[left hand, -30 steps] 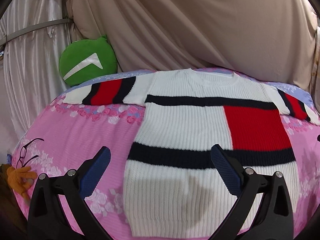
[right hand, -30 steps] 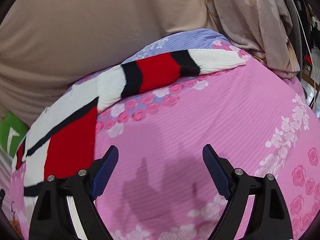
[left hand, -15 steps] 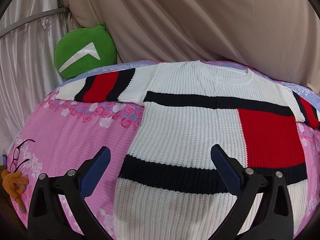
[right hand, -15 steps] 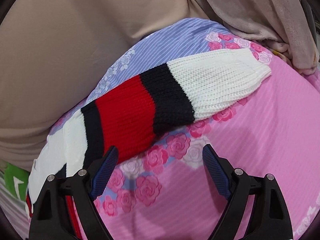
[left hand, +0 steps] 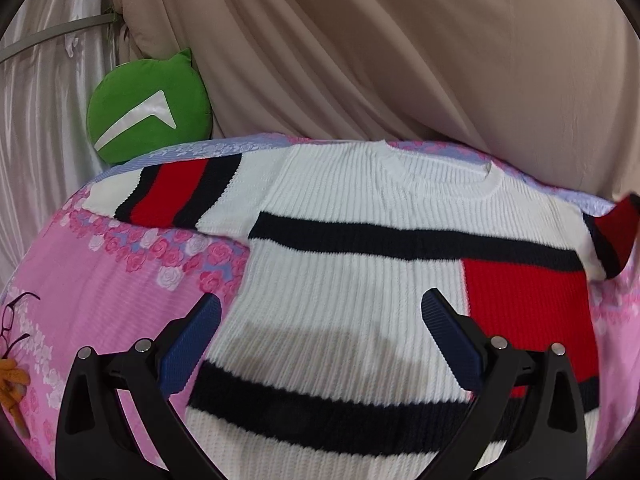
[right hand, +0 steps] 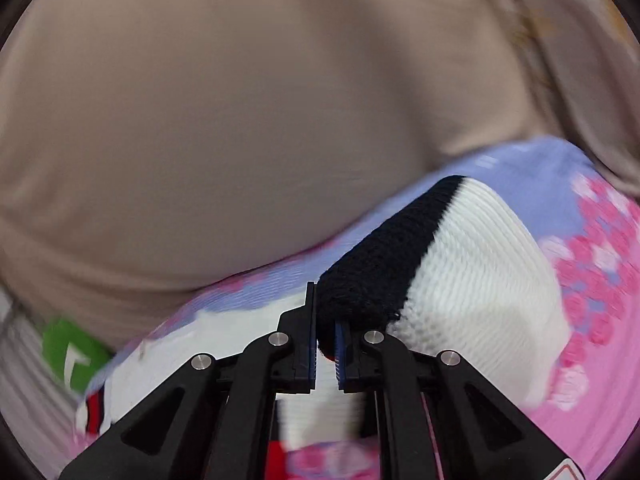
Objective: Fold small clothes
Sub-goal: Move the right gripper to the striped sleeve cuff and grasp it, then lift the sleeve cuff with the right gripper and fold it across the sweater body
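A white knit sweater point(left hand: 352, 264) with black stripes and red blocks lies flat on the pink floral bed cover point(left hand: 100, 280). Its left sleeve point(left hand: 168, 196) is spread out to the side. My left gripper point(left hand: 320, 336) is open and empty, hovering over the sweater's lower body. My right gripper point(right hand: 325, 344) is shut on the right sleeve point(right hand: 440, 264) at its black stripe and holds it raised off the bed. In the left wrist view that lifted sleeve point(left hand: 616, 236) stands up at the far right.
A green round cushion point(left hand: 148, 116) leans against the beige drape point(left hand: 400, 48) at the back left. Glasses point(left hand: 12, 320) and an orange object point(left hand: 12, 380) lie at the bed's left edge. Silvery curtain hangs left.
My right gripper moved onto the right sleeve, shut on it and lifted it. My left gripper moved forward over the sweater, still open.
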Available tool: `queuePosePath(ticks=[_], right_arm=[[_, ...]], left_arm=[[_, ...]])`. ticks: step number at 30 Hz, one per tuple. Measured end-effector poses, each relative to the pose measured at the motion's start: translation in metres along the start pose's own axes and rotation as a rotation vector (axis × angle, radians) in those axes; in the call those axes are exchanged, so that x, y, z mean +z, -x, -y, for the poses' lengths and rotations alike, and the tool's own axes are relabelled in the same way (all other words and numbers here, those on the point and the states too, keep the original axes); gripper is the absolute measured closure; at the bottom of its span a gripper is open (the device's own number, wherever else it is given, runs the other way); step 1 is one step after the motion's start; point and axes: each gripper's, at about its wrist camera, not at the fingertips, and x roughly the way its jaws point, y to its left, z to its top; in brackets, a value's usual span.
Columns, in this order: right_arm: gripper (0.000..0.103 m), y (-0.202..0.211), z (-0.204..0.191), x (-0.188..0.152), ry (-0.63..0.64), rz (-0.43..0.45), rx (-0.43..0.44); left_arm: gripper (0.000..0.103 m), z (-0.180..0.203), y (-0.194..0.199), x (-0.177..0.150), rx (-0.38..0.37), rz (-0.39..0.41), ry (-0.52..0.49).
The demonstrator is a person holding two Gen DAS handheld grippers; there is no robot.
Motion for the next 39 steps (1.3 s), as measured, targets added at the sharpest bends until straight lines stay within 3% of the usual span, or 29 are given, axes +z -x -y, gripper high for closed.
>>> queuePosePath(ticks=[2,4,6,8,10,14,17,21,24,26,28,31,33,34,36,38,39], right_arm=[[0.093,-0.027,-0.085,-0.024,0.209,-0.095,0.118],[0.092,-0.060,-0.156,-0.069,0.406,-0.206,0.176],[0.085,-0.082,-0.192,-0.112,0.559,-0.272,0.146],[0.084,-0.088,-0.199,-0.139,0.630,-0.303,0.109],[0.080,-0.078,-0.183,-0.136,0.579,-0.309,0.099],[0.053,-0.058,-0.106,-0.102,0.250,-0.282,0.111],[0.052,-0.059,-0.065,-0.096,0.115,-0.285,0.054],[0.052,-0.077,-0.049,-0.103,0.000,-0.357,0.047],[0.056,-0.091,-0.059,-0.109,0.035,-0.380,0.008],[0.094,-0.100,-0.072,-0.103,0.053,-0.391,0.003],[0.094,-0.103,-0.088,-0.088,0.023,-0.362,0.059],[0.094,-0.100,-0.137,-0.059,0.004,-0.289,0.281],[0.089,-0.100,-0.193,-0.056,0.112,-0.307,0.546],[0.089,-0.098,-0.218,-0.060,0.187,-0.325,0.608],[0.082,-0.087,-0.239,-0.065,0.309,-0.278,0.542],[0.056,-0.071,-0.225,-0.063,0.368,-0.164,0.378],[0.051,-0.066,-0.212,-0.062,0.368,-0.130,0.299]], left_arm=[[0.005,0.001,-0.008,0.009,-0.026,-0.006,0.037],[0.005,0.001,-0.018,0.015,-0.052,-0.027,0.068],[0.005,0.000,-0.033,0.018,-0.065,-0.066,0.089],[0.005,-0.003,-0.051,0.017,-0.073,-0.110,0.095],[0.005,-0.008,-0.065,0.014,-0.072,-0.151,0.097],[0.005,-0.018,-0.077,0.004,-0.075,-0.165,0.104],[0.005,-0.018,-0.080,0.000,-0.097,-0.172,0.107],[0.005,-0.013,-0.077,-0.002,-0.117,-0.160,0.071],[0.005,-0.012,-0.069,-0.002,-0.109,-0.129,0.030],[0.005,-0.015,-0.066,-0.001,-0.104,-0.116,0.017],[0.005,-0.020,-0.065,0.002,-0.106,-0.108,0.022],[0.005,-0.022,-0.067,0.009,-0.108,-0.099,0.040],[0.005,-0.019,-0.072,0.013,-0.125,-0.107,0.057],[0.005,-0.018,-0.075,0.014,-0.133,-0.114,0.065],[0.005,-0.016,-0.082,0.014,-0.147,-0.134,0.079],[0.005,-0.017,-0.091,0.012,-0.157,-0.167,0.093],[0.005,-0.018,-0.094,0.011,-0.164,-0.181,0.101]])
